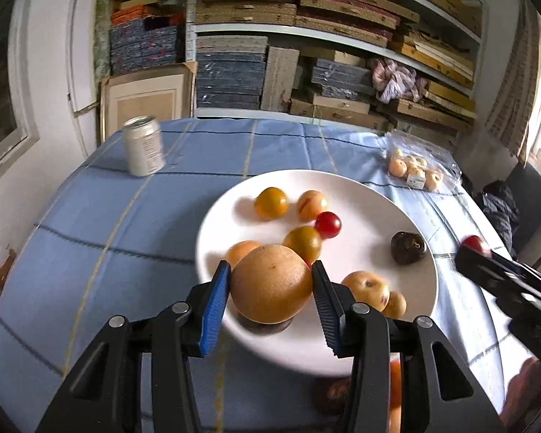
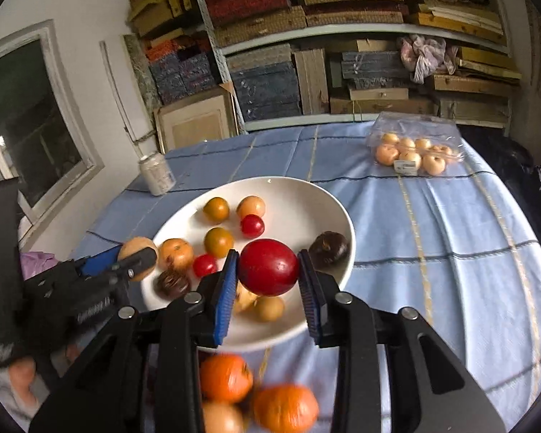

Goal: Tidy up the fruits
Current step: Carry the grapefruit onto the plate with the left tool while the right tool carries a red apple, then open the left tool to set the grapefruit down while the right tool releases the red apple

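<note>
**Both grippers lift fruit above the white plate**

The left gripper (image 1: 271, 281) pinches a large tan-yellow pear-like fruit (image 1: 270, 284) between its blue pads, holding it above the near edge of the white plate (image 1: 360, 187). The right gripper (image 2: 268, 269) clamps a glossy red plum (image 2: 268, 267), also held over the plate.

On the plate beneath and beyond the held fruit lie several small pieces: two yellow-green round fruits (image 1: 271, 202), a pale orange one (image 1: 311, 205), a small red cherry-like fruit (image 1: 327, 224), and a dark wrinkled fruit (image 1: 408, 247) by itself near the right rim. More small yellow fruits (image 1: 366, 285) sit just behind the left gripper's right finger, close to the held fruit.

Farther out on the blue checked tablecloth (image 1: 133, 223) stands a silver drink can (image 1: 143, 145) to the left, and a clear bag of small pale fruits (image 2: 411, 151) lies at the far right. Shelves stacked with boxes (image 1: 306, 36) fill the back wall.

Only the right wrist view shows the blurred oranges (image 2: 285, 407) lying on the cloth just below the plate's near edge, plus a second dark fruit (image 2: 172, 283) and a second small red one (image 2: 205, 265) on the plate. It also shows the left gripper from the side, with a person's gloved hand behind it. The left wrist view catches the tip of the right gripper at its right edge, with the red plum peeking out.
</note>
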`<state>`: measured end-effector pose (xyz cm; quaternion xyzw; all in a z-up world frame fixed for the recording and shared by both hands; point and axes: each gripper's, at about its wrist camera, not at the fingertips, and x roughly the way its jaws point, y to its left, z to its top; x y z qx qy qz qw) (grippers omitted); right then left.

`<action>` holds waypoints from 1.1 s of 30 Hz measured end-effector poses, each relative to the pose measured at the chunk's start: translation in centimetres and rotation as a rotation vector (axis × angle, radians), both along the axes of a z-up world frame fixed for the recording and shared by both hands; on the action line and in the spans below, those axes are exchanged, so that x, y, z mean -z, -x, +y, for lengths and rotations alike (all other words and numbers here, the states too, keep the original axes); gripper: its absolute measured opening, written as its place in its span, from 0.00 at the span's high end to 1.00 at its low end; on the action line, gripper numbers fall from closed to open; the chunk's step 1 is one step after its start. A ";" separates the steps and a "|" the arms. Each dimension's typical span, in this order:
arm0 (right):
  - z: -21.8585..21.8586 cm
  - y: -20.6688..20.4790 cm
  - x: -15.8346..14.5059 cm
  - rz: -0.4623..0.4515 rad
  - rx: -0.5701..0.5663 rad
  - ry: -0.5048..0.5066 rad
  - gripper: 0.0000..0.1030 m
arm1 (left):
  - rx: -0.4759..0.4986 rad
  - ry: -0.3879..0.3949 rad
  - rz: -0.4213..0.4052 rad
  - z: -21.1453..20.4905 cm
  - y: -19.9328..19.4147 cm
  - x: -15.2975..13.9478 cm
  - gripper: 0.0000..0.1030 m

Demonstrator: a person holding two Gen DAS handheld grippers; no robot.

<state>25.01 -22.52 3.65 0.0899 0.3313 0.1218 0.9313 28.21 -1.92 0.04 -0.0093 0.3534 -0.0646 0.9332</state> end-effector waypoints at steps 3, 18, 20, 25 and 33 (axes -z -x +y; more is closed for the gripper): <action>0.4 -2.1 1.1 0.030 -0.003 0.008 0.69 | 0.008 -0.020 0.005 -0.9 -0.9 0.7 0.55; 0.8 -3.7 2.9 0.040 -0.006 0.034 0.67 | 0.038 -0.046 0.044 -2.0 -2.4 2.7 0.55; 0.7 -3.7 2.9 0.037 -0.003 0.034 0.67 | 0.033 -0.046 0.045 -1.9 -2.6 2.7 0.55; 0.5 -3.5 2.8 0.027 0.005 0.010 0.45 | 0.033 -0.067 0.027 -2.1 -2.3 2.6 0.45; -0.3 -2.2 1.2 -0.015 0.015 -0.022 0.43 | 0.031 -0.068 -0.020 -2.1 -1.4 1.1 0.32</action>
